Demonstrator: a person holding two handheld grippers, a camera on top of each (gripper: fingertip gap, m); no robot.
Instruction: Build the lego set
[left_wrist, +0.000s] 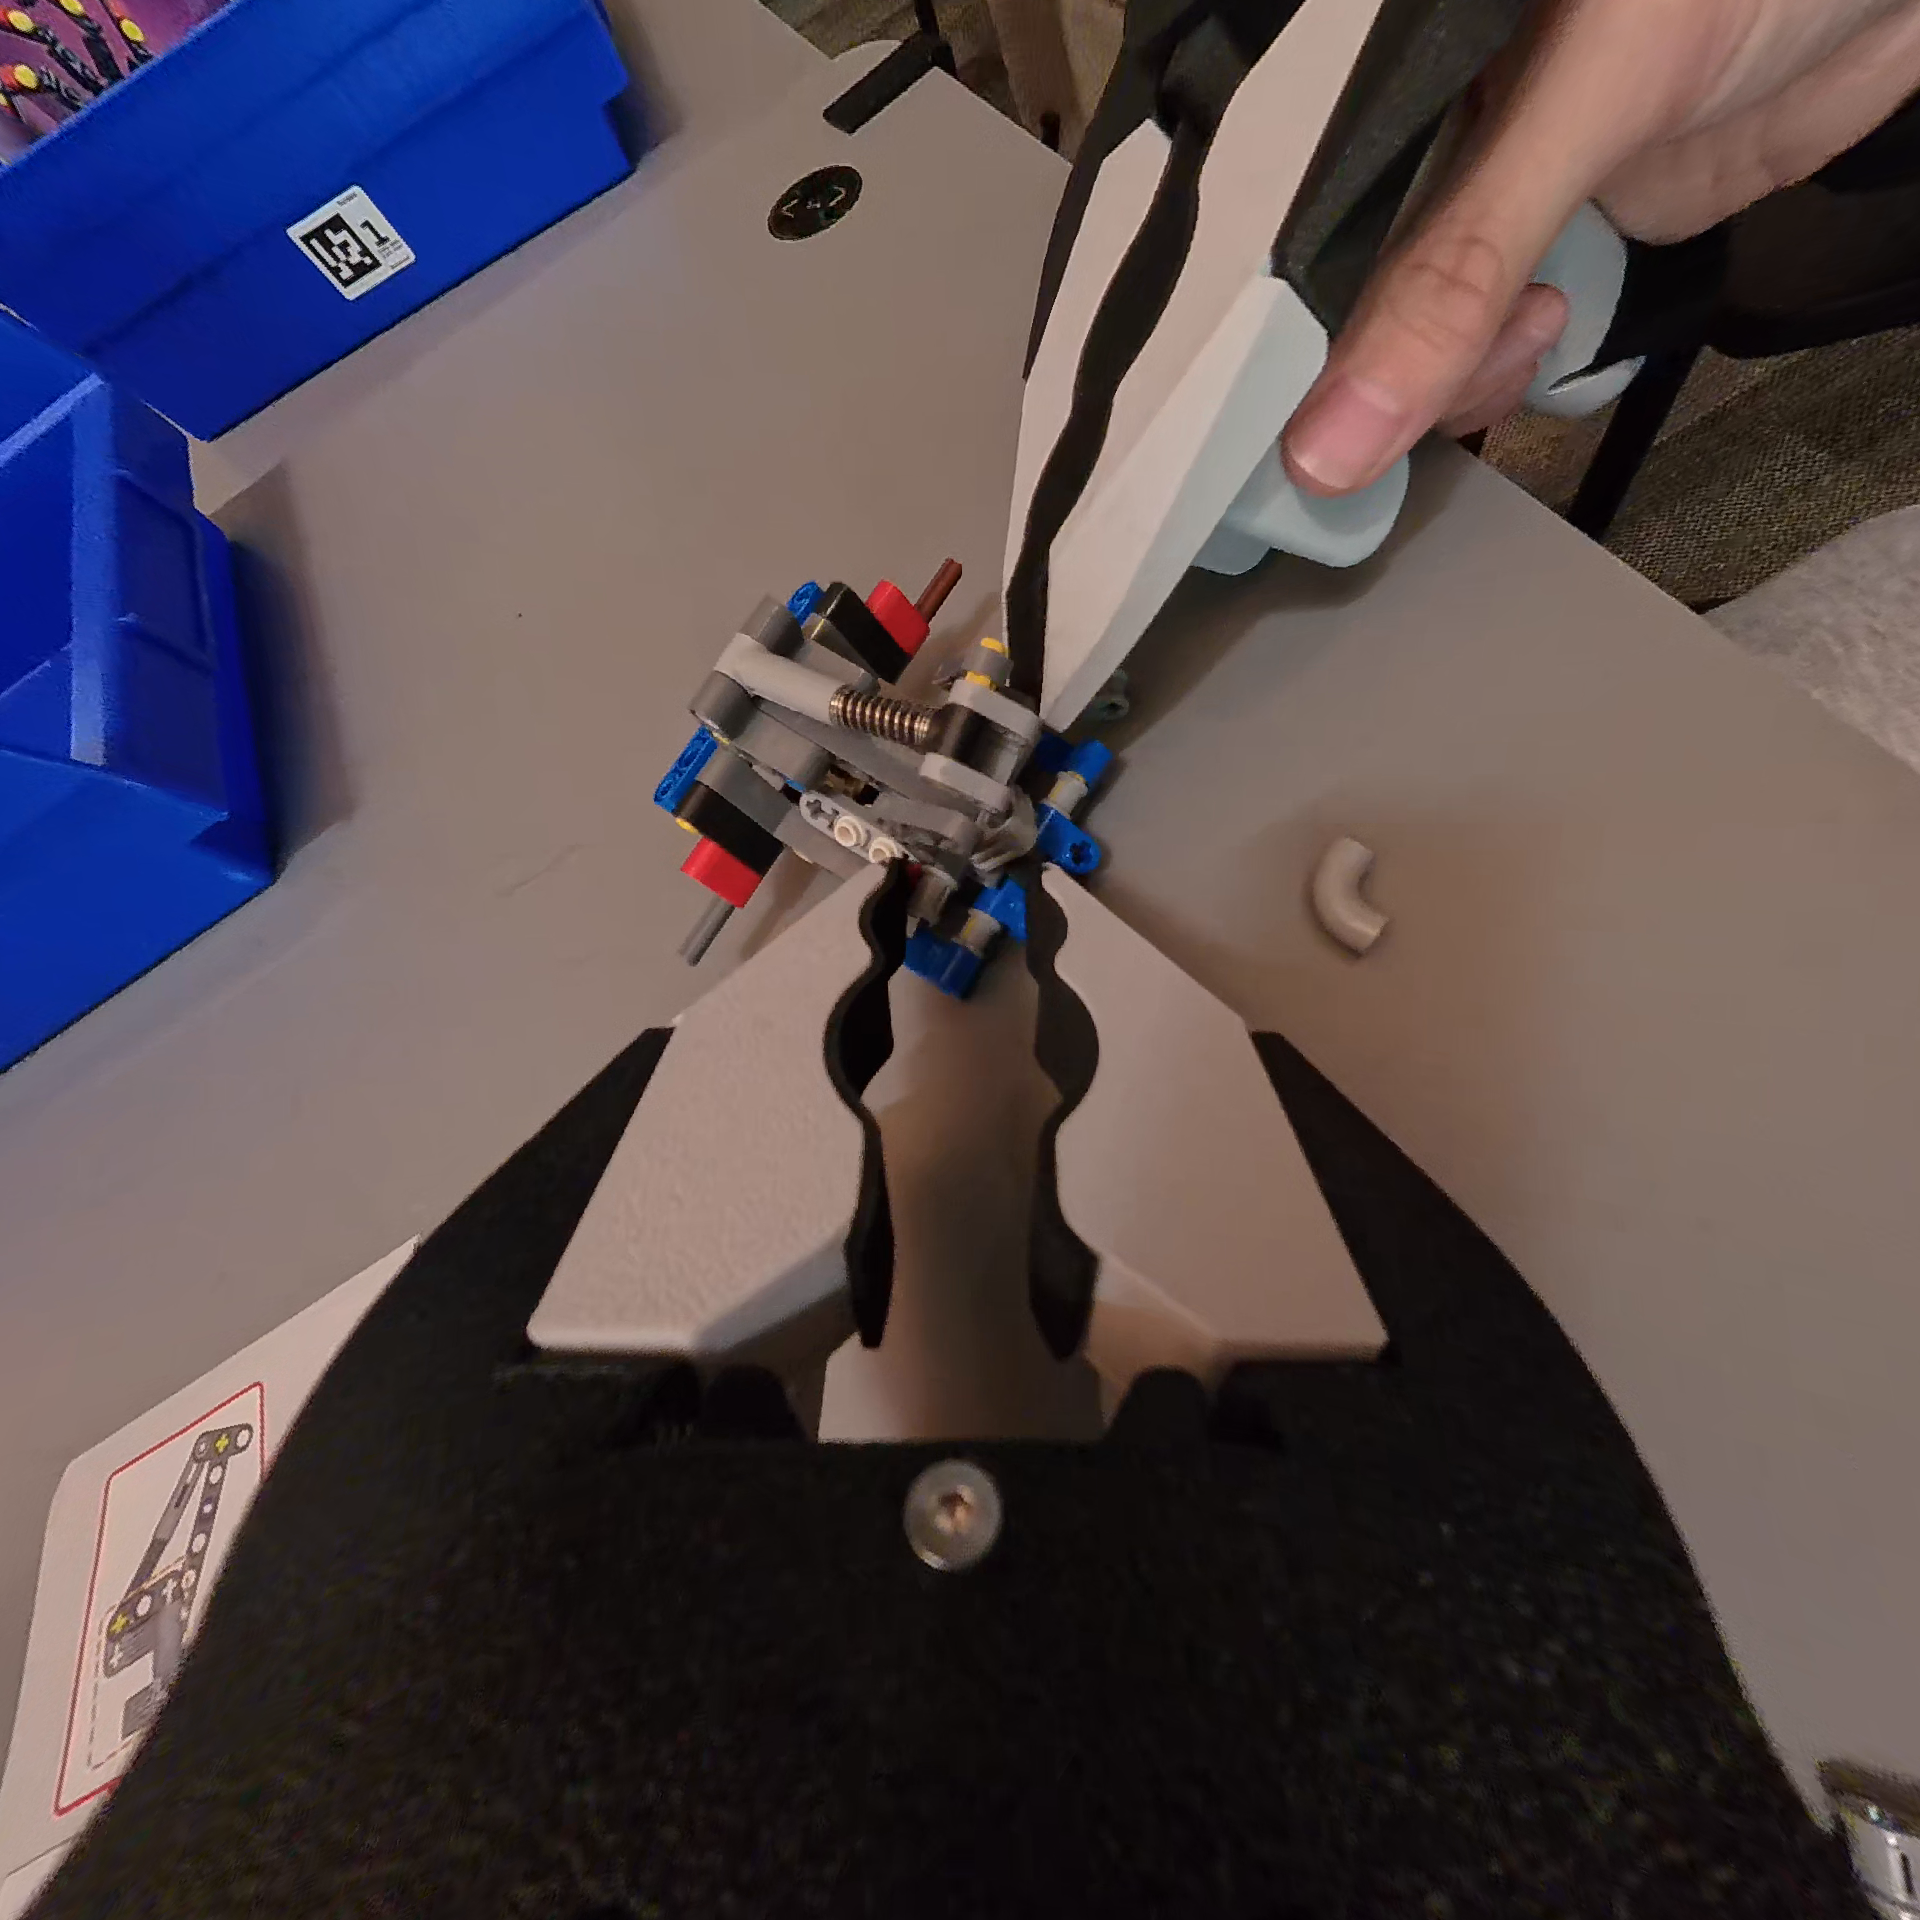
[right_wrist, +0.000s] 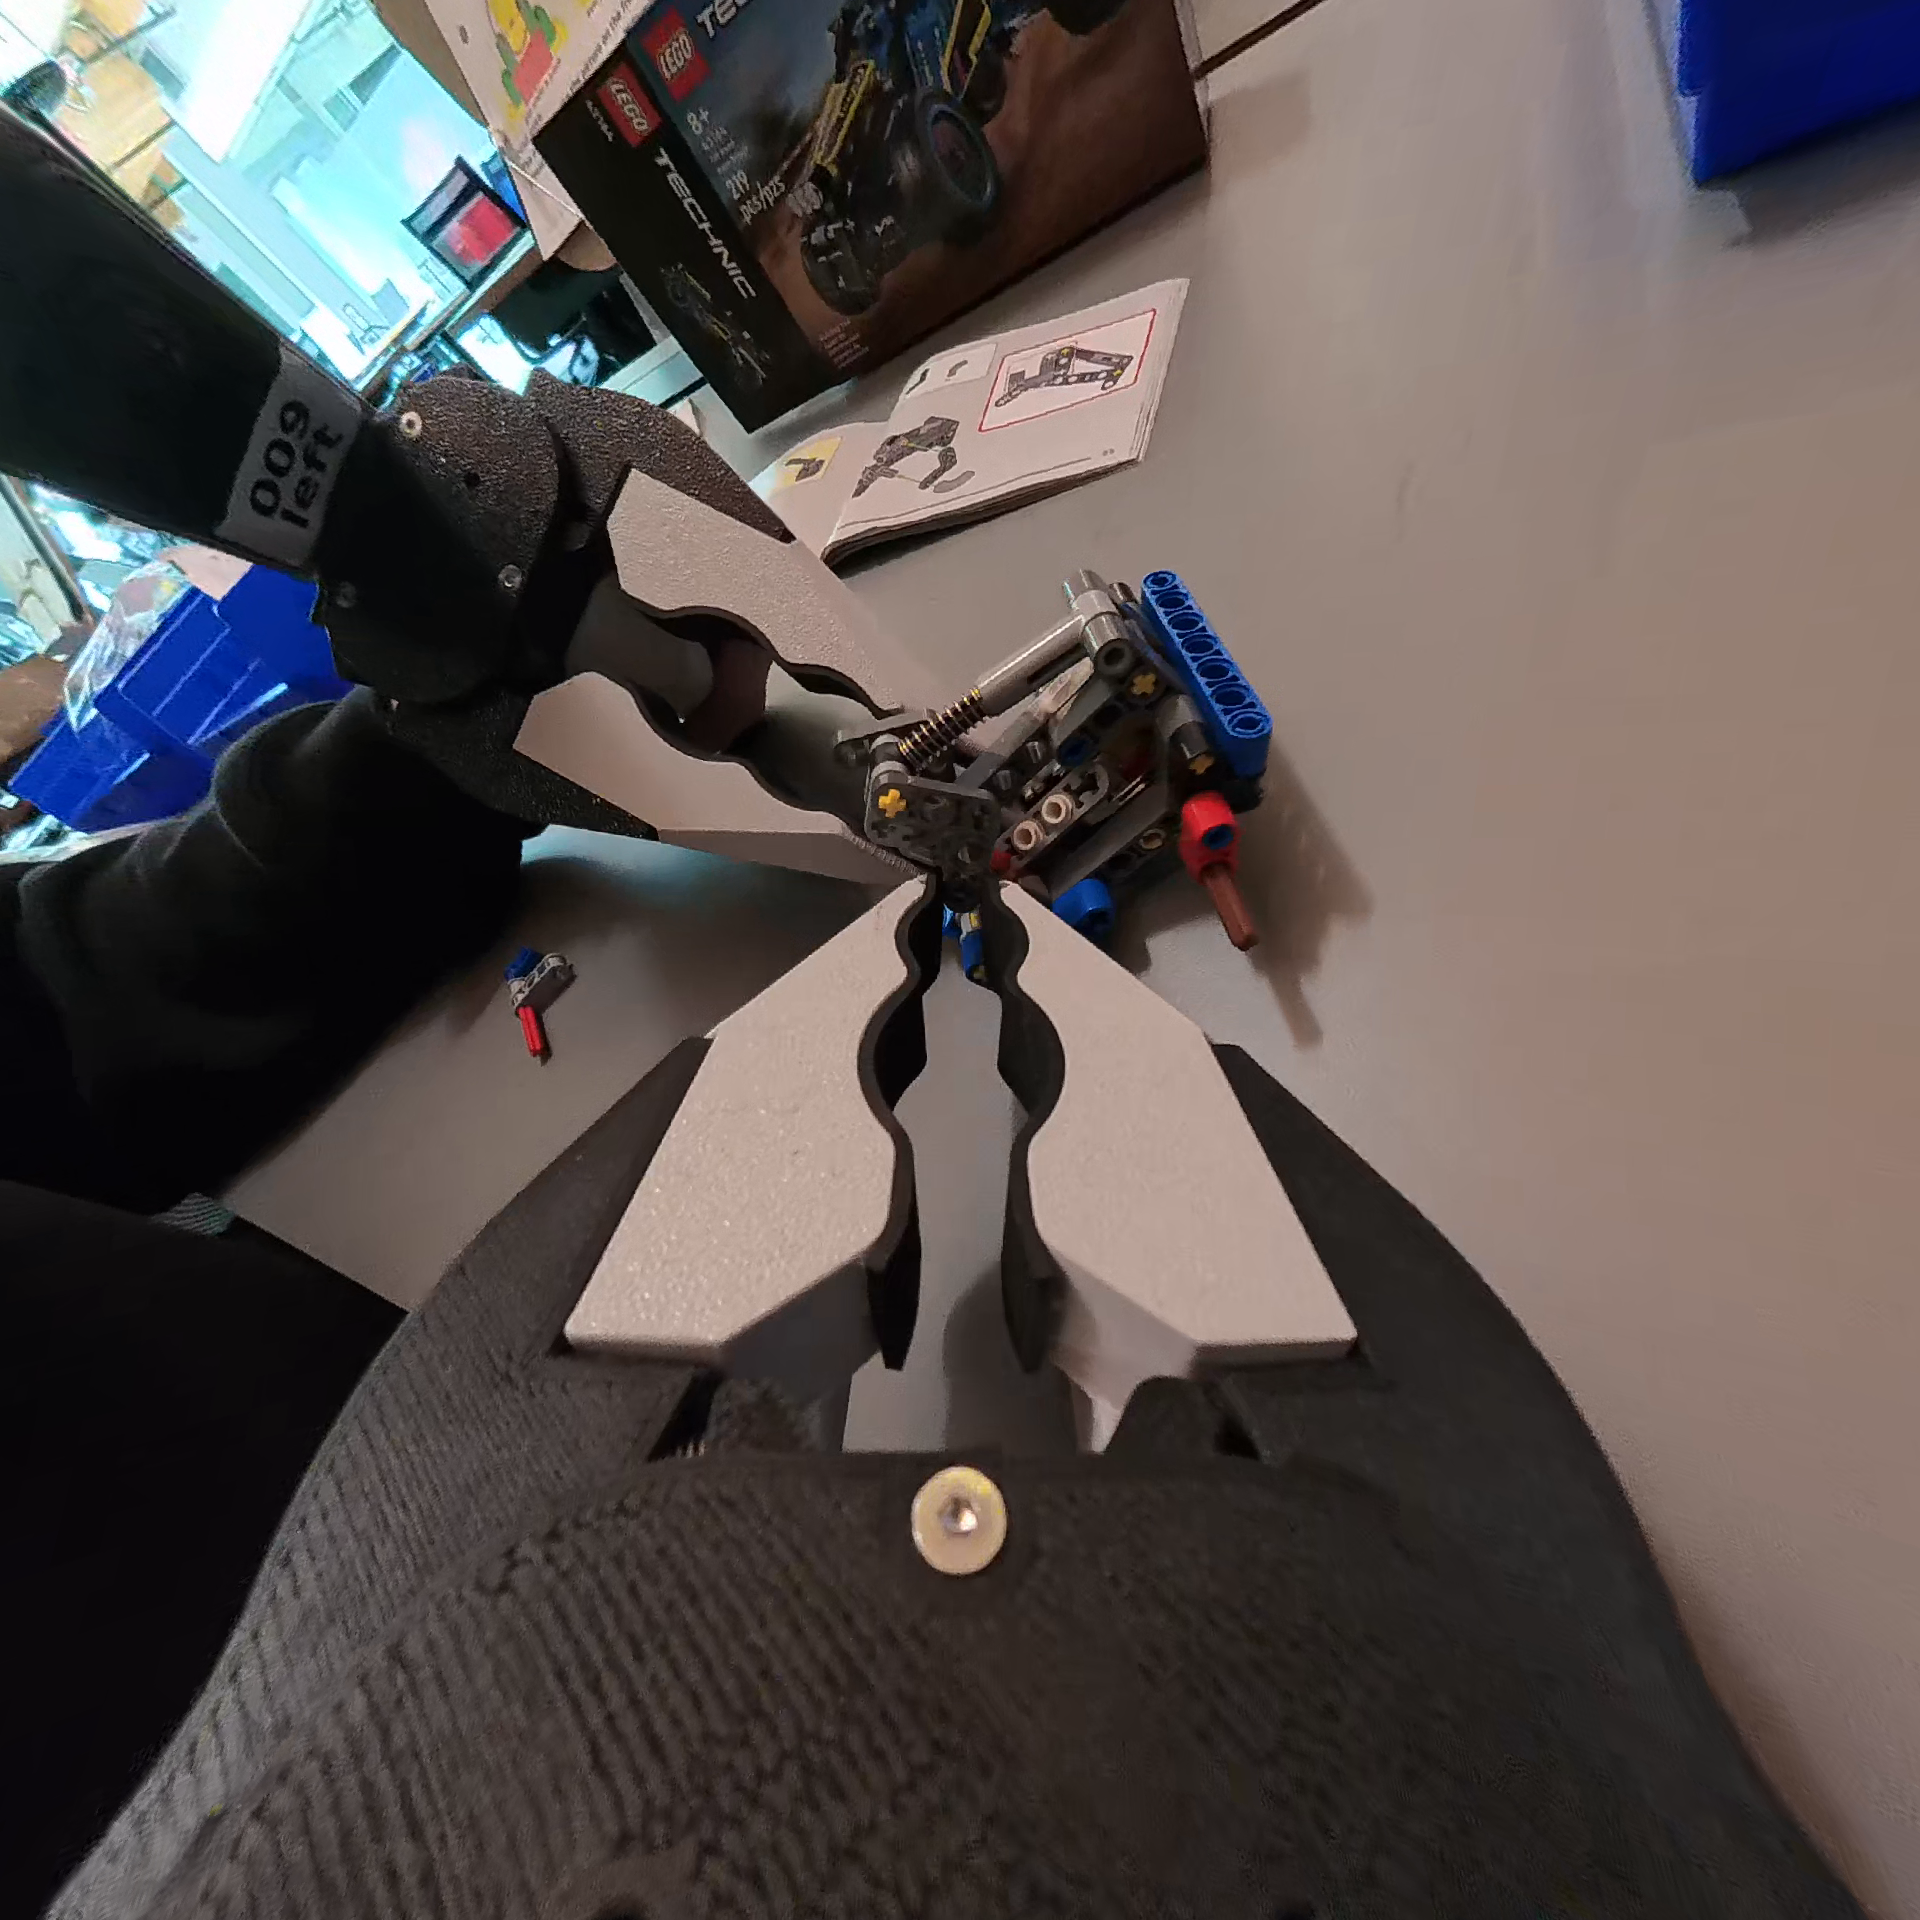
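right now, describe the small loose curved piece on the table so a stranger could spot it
Start at the grey table and find the brick model between the gripper tips. Just right of it, alone, lies a small pale grey elbow tube, the only curved, plain part there.

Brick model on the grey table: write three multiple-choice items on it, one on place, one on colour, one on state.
1. Where is the loose curved grey piece?
A. on the table beside the brick model
B. in a blue bin
C. on the booklet

2. What colour is the long holed beam on the model's far side?
A. red
B. blue
C. yellow

3. How do the left hand-held gripper and right hand-held gripper stand to the model?
A. both far away
B. only one near
C. both with tips at it

Answers: A, it lies alone on the bare table; B, the right wrist view shows it blue; C, both grippers' tips meet the model.
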